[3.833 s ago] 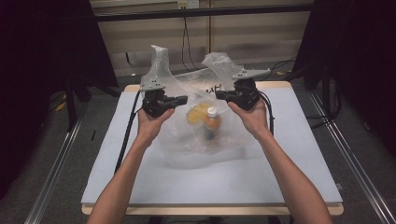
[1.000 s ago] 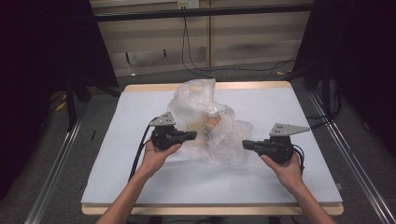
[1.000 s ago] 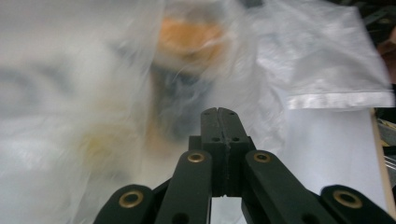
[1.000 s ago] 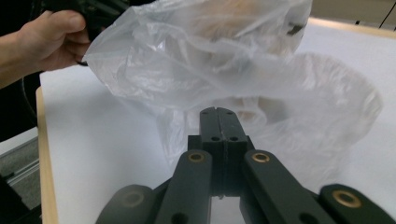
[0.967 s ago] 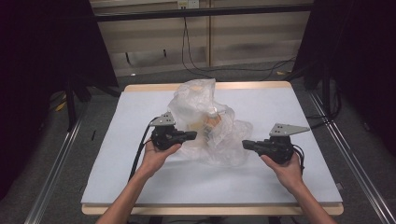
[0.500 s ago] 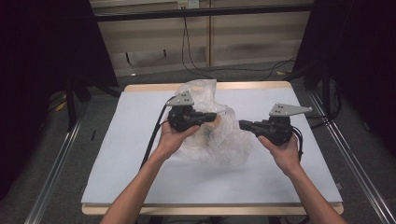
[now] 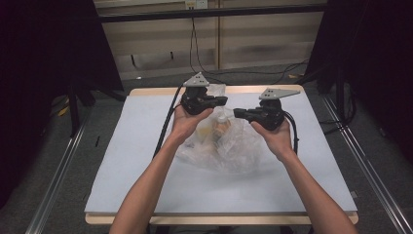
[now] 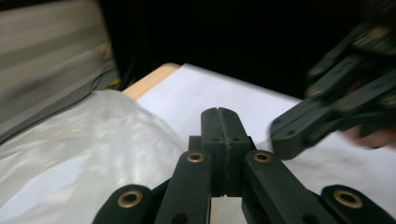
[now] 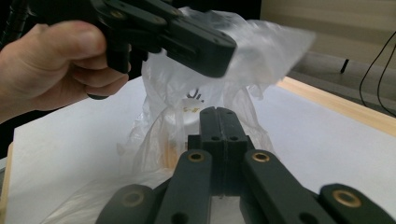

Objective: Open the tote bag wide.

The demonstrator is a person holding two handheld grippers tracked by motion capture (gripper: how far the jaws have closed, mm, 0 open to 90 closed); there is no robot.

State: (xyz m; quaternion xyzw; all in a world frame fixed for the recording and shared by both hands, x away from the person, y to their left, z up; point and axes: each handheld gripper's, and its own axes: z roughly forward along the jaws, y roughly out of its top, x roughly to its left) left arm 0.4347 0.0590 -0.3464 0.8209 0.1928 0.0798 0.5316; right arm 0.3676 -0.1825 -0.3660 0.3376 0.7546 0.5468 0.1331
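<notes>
One clear plastic bag (image 7: 229, 144) lies on one table (image 7: 146, 170). One bottle (image 7: 221, 127) sits inside it. Two grippers: the left gripper (image 7: 221, 101) and the right gripper (image 7: 238, 113).

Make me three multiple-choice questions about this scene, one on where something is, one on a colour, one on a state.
1. Where does the clear plastic bag lie?
A. on the white table top
B. on the floor
C. on a shelf

2. What colour are the jaws of the right hand-held gripper?
A. red
B. black
C. white

3. How do the jaws of the left hand-held gripper stand?
A. wide open
B. clamped on a cup
C. shut together, nothing between them

Answers: 1 A, the high view shows the bag on the table top; 2 B, the right gripper view shows black jaws; 3 C, the left gripper view shows them meeting.
</notes>
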